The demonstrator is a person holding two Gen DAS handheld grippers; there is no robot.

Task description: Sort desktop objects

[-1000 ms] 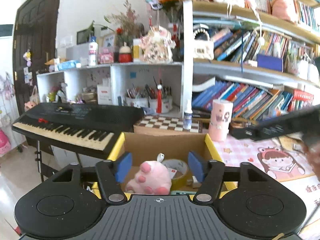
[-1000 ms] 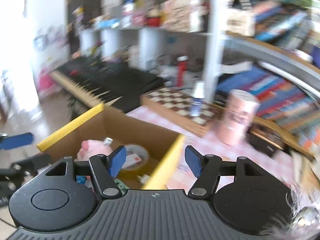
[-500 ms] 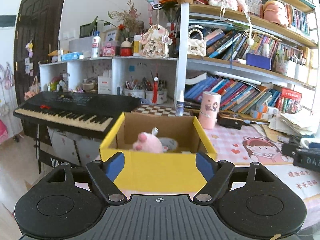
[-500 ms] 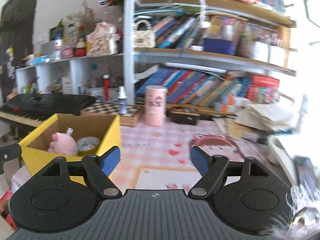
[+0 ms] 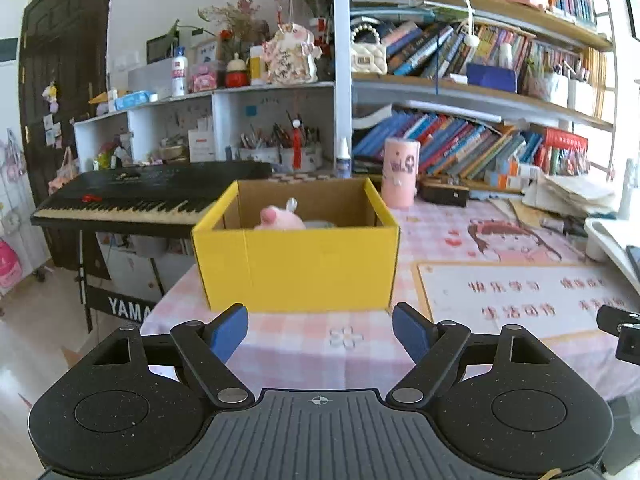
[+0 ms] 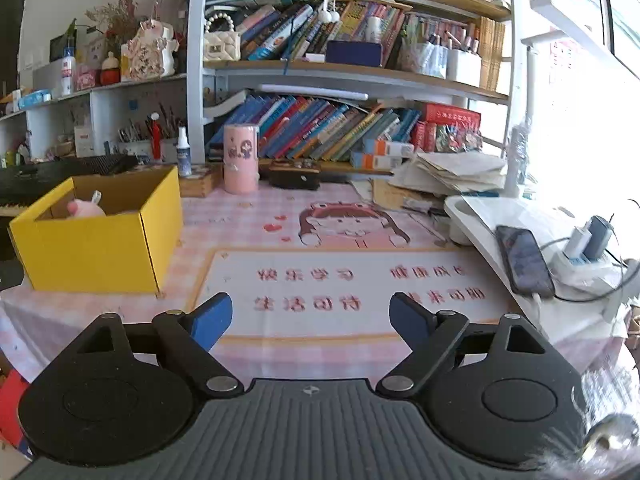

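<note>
A yellow cardboard box (image 5: 300, 264) stands on the pink checked tablecloth (image 5: 320, 344), straight ahead of my left gripper (image 5: 320, 330), which is open, empty and held back near the table's front edge. A pink plush toy (image 5: 280, 218) lies inside the box; other contents are mostly hidden by the front wall. In the right wrist view the box (image 6: 96, 248) is at the left with the plush (image 6: 86, 208) showing. My right gripper (image 6: 310, 318) is open and empty above a printed mat (image 6: 340, 288).
A pink cylinder (image 6: 240, 160), spray bottle (image 6: 183, 152) and dark case (image 6: 294, 174) stand at the back by the bookshelf (image 6: 340, 128). A white tray (image 6: 500, 216) with a phone (image 6: 524, 260) and chargers lies right. A black keyboard (image 5: 132, 200) stands left of the table.
Both grippers have pulled back from over the box toward the table's front edge. The right view has swung right onto the mat. The box now shows from its front.
</note>
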